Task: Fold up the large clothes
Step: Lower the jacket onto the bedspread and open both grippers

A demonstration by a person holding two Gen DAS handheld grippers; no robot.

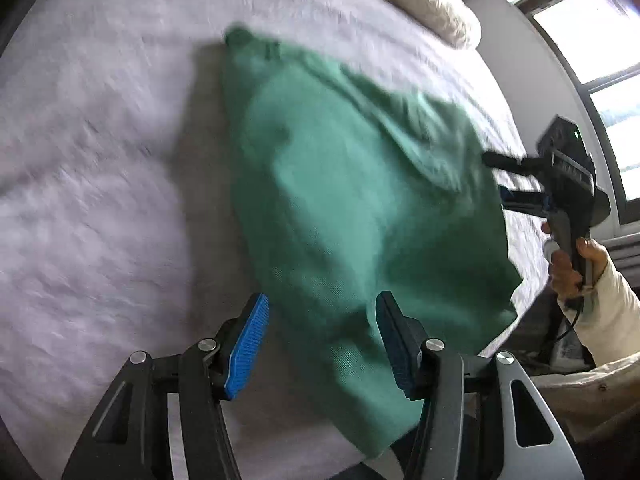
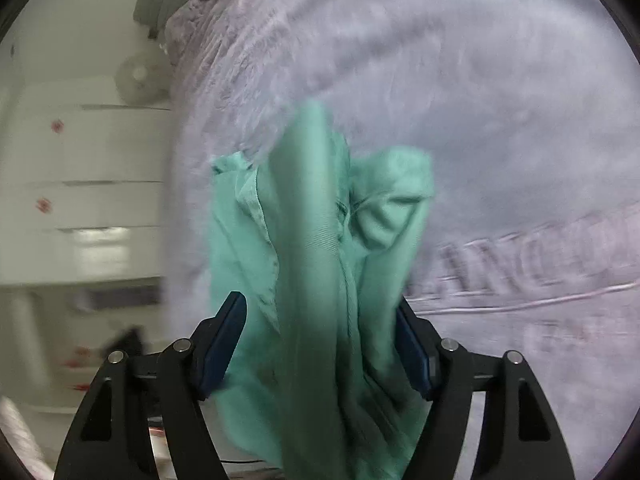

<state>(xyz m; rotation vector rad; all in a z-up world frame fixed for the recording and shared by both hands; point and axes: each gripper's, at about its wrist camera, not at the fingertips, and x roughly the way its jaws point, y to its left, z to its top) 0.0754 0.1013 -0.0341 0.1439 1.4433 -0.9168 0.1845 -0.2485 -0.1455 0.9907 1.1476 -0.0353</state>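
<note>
Left wrist view looks down on a large green cotton garment (image 1: 352,200) spread in loose folds across a pale lilac fleece blanket (image 1: 100,160) that covers a bed. At the bottom of this view the left gripper (image 1: 322,346) stands about half open, blue ribbed pads apart, with a narrow end of the garment lying between them; neither pad presses on the cloth. At the garment's right edge the right gripper (image 1: 498,178) points in toward the cloth, held by a hand (image 1: 568,268) in a cream sleeve (image 1: 612,312). A cream rolled pillow (image 1: 432,4) lies at the blanket's far end, near a window (image 1: 596,52). Right wrist view shows the right gripper (image 2: 320,344) spread wide, a bunched ridge of the garment (image 2: 320,260) rising between its jaws, with no clear pinch visible. White drawers (image 2: 80,200) stand beside the bed.
</note>
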